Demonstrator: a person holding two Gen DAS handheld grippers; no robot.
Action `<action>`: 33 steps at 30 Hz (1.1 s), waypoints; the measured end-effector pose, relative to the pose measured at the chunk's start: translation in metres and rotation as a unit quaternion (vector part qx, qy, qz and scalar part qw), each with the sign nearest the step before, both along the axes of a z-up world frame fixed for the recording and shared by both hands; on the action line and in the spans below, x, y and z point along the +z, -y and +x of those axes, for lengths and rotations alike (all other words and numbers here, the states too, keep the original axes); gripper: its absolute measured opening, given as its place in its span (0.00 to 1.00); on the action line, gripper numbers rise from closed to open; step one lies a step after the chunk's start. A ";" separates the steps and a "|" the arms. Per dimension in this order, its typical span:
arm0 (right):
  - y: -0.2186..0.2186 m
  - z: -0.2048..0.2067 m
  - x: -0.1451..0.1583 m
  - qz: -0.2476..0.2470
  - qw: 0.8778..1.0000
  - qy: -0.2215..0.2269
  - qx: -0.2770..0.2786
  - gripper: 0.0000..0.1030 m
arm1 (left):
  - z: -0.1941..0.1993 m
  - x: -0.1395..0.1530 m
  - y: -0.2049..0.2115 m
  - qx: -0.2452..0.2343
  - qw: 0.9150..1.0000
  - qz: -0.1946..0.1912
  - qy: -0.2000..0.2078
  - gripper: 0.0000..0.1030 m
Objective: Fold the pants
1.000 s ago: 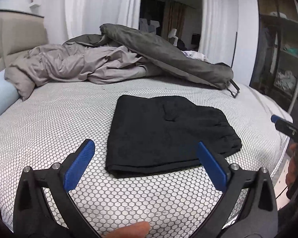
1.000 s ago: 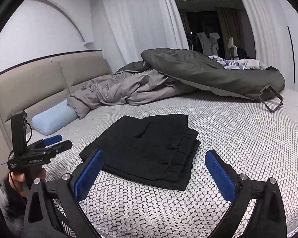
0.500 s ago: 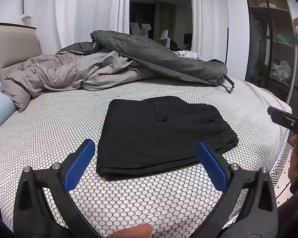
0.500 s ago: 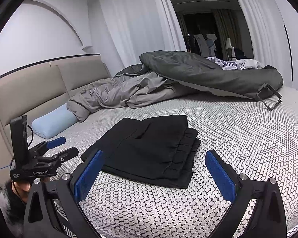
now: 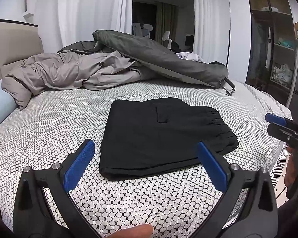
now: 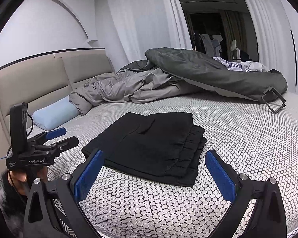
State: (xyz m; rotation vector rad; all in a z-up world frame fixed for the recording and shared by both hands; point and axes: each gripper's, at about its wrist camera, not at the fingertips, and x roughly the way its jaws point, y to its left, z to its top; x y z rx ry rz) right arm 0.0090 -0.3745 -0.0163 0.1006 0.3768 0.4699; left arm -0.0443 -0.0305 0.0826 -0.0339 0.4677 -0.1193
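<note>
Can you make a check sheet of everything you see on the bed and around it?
Surface: bed with a honeycomb-print sheet.
Job's things: black pants, folded into a flat stack, lying free.
Clutter: crumpled grey duvet, dark green cover, light blue pillow.
Grippers: left gripper open, empty; right gripper open, empty; both hang short of the pants.
Cables: thin cable by the left gripper's handle.
Surroundings: white curtains, padded headboard, shelves.

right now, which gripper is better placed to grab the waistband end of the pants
Right. The elastic waistband of the folded black pants lies just ahead of the right gripper, jaws open; the left gripper faces the opposite folded edge.
</note>
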 end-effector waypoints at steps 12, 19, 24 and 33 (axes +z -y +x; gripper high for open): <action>-0.005 -0.001 -0.001 -0.005 1.000 0.001 -0.001 1.00 | 0.001 0.000 -0.001 -0.001 1.000 0.001 0.001 0.99; -0.004 -0.001 -0.001 -0.005 1.000 0.001 -0.003 1.00 | 0.001 0.000 -0.001 -0.001 1.000 0.001 0.000 0.99; -0.005 -0.001 -0.001 -0.005 1.000 0.002 -0.004 1.00 | 0.001 0.000 0.000 -0.001 1.000 0.001 0.001 0.99; -0.006 -0.002 -0.001 -0.005 1.000 0.003 -0.005 1.00 | 0.001 -0.002 0.001 0.000 1.000 0.003 0.001 0.99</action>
